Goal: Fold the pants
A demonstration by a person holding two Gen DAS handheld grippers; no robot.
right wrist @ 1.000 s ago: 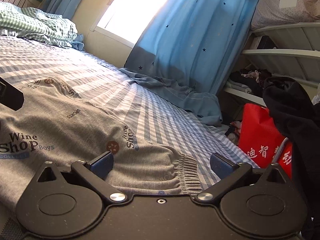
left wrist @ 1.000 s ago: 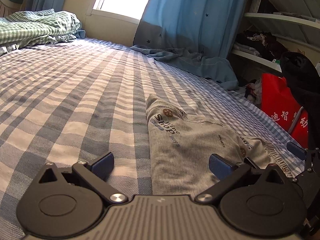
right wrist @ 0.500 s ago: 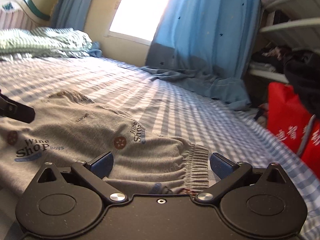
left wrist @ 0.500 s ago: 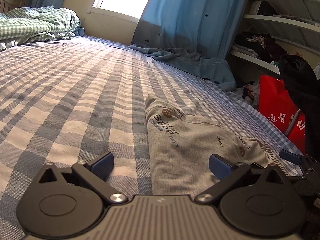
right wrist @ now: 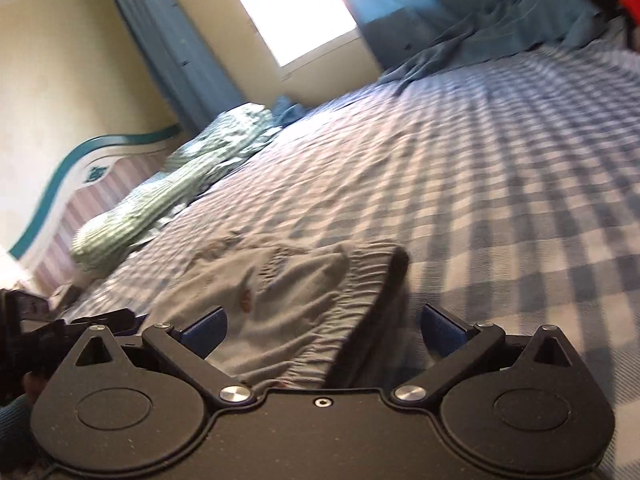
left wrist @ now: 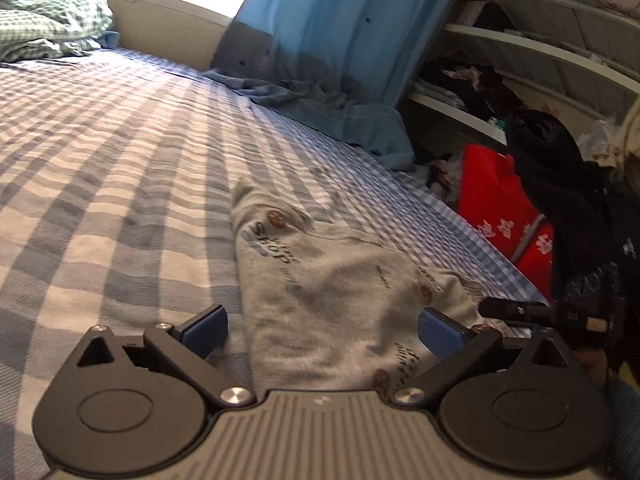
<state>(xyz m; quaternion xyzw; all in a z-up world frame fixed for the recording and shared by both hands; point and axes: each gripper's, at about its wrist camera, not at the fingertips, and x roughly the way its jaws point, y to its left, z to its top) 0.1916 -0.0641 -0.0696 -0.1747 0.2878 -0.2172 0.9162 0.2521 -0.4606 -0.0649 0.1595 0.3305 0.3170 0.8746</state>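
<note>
Soft, light grey pants (left wrist: 332,300) are lying limp on the checked bed (left wrist: 120,184), between both grippers' spread fingers; the right gripper (right wrist: 322,330) is facing the elastic waistband (right wrist: 360,300), the firmest hold

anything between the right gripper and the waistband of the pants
Nothing visible. The right hand-held gripper is open with the elastic waistband of the grey pants lying directly between its fingers on the checked bedsheet.
</note>
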